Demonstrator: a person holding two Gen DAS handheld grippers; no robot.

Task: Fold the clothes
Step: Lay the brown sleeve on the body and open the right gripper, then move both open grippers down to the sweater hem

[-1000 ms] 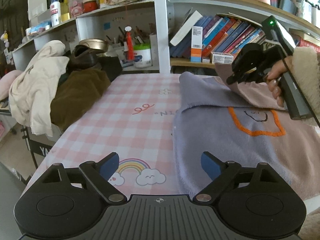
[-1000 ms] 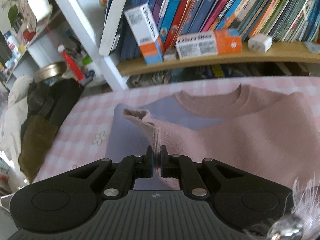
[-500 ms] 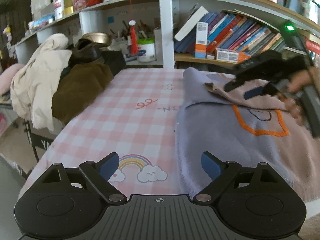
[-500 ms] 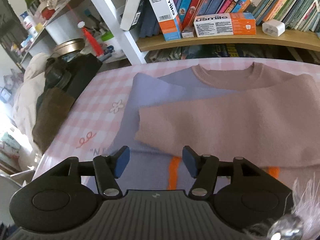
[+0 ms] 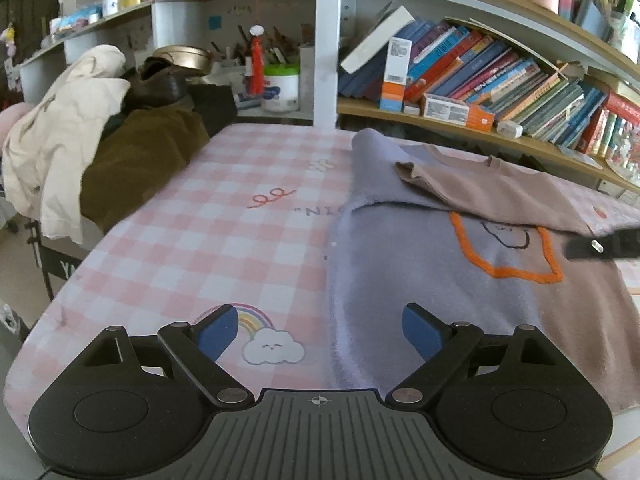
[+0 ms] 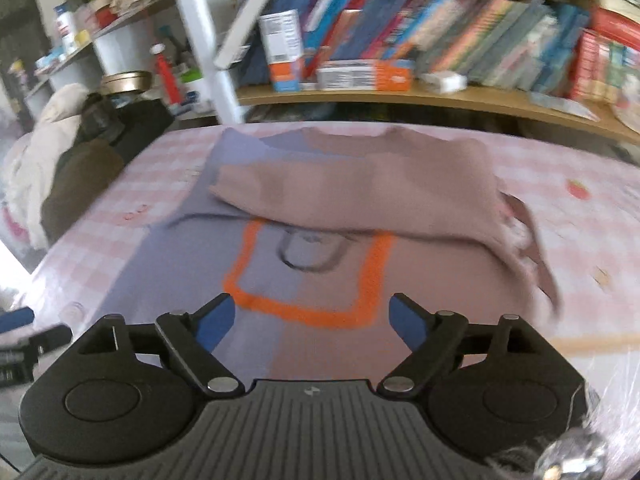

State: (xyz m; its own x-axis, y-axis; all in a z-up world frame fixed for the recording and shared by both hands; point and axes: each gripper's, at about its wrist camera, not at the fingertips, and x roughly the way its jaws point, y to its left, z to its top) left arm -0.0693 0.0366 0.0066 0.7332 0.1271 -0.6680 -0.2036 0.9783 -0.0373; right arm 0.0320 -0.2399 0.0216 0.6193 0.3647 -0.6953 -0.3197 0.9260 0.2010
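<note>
Lilac-and-dusty-pink knitted sweater (image 5: pixel 420 264) with an orange outline lies flat on the pink checked tabletop (image 5: pixel 224 240), one pink sleeve (image 6: pixel 360 200) folded across its chest, while the left gripper (image 5: pixel 320 330) hovers over the sweater's hem edge with fingers spread wide and empty, and the right gripper (image 6: pixel 310 320) above the sweater's front has fingers opening with nothing between them.

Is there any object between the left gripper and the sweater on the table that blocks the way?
Nothing visible does. The left gripper hangs open over the near edge of the sweater, with only bare checked tablecloth around it. The pile of clothes lies far off at the table's left edge.
</note>
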